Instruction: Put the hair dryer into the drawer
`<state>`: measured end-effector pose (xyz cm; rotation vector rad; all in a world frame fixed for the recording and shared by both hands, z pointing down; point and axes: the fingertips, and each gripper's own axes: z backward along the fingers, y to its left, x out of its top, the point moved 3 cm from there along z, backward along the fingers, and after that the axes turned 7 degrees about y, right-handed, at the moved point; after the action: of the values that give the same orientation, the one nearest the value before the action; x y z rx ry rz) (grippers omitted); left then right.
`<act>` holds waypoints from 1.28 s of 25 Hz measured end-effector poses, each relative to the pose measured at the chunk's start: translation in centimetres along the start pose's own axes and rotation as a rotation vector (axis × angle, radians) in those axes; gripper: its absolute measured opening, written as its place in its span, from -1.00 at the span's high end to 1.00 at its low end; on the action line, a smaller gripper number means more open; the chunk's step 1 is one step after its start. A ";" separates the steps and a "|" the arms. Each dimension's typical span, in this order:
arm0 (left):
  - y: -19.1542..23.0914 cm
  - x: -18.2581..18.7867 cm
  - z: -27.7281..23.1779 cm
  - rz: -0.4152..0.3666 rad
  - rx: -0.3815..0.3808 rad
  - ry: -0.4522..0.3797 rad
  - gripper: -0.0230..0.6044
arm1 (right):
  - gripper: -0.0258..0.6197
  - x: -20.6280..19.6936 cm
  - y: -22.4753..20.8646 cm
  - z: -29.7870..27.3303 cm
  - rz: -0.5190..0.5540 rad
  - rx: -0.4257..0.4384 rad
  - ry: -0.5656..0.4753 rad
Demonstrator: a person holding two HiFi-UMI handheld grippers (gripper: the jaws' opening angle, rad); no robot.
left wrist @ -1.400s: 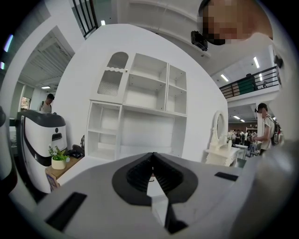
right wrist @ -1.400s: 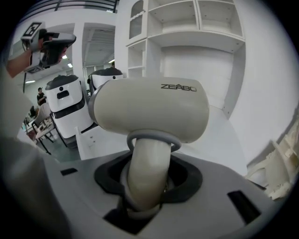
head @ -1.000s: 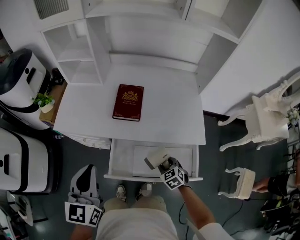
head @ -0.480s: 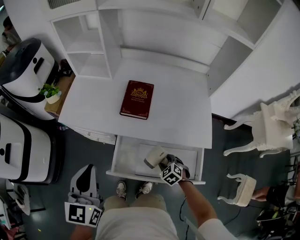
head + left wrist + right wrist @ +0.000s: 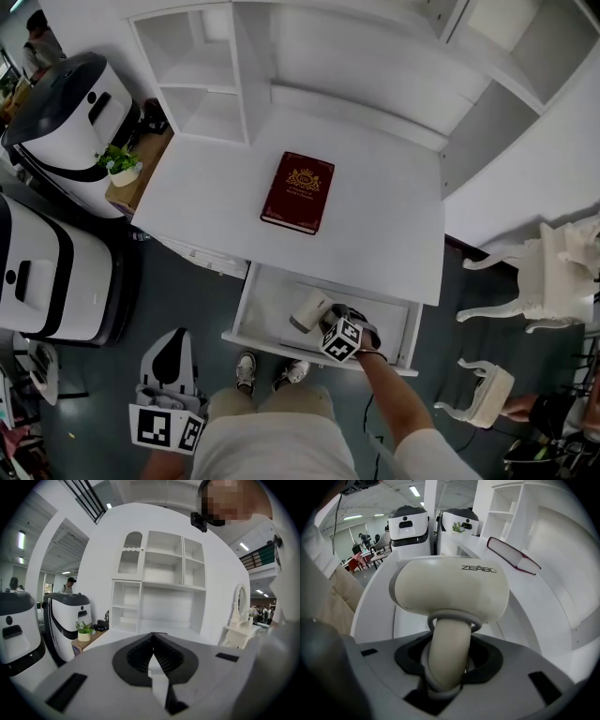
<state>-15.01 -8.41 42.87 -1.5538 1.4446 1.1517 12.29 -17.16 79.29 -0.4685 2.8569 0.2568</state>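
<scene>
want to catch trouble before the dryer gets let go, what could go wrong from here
1. The right gripper clamps the dryer by its handle only, with the bulky head out past the fingers. The head may swing or slip on the way down.
2. The right gripper sits close above the front edge of the drawer and could knock against it.

Right gripper (image 5: 446,662) clamps hair dryer (image 5: 450,590); left gripper (image 5: 153,641) closed.
</scene>
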 end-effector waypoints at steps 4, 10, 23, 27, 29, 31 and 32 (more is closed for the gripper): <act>0.4 -0.4 0.7 0.005 0.032 0.005 0.88 | 0.38 0.1 0.1 -1.3 0.029 0.013 0.025; 1.1 -1.0 1.6 0.017 0.073 0.015 0.88 | 0.38 0.0 0.1 -2.6 0.071 0.029 0.064; 2.1 -2.2 3.1 0.047 0.131 0.030 0.88 | 0.37 -0.3 0.1 -4.4 0.120 0.066 0.131; 2.1 -2.2 3.2 0.053 0.134 0.027 0.88 | 0.36 -0.3 0.1 -4.5 0.121 0.096 0.152; 2.1 -2.2 3.3 0.057 0.135 0.026 0.88 | 0.36 -0.3 0.1 -4.6 0.125 0.112 0.166; 2.1 -2.3 3.3 0.059 0.137 0.024 0.88 | 0.35 -0.3 0.1 -4.8 0.121 0.131 0.179; 2.1 -2.3 3.3 0.059 0.138 0.023 0.88 | 0.34 -0.3 0.0 -4.9 0.115 0.141 0.184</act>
<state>-17.46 -4.81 44.04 -1.4424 1.5611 1.0480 11.56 -18.13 84.01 -0.3152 3.0594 0.0327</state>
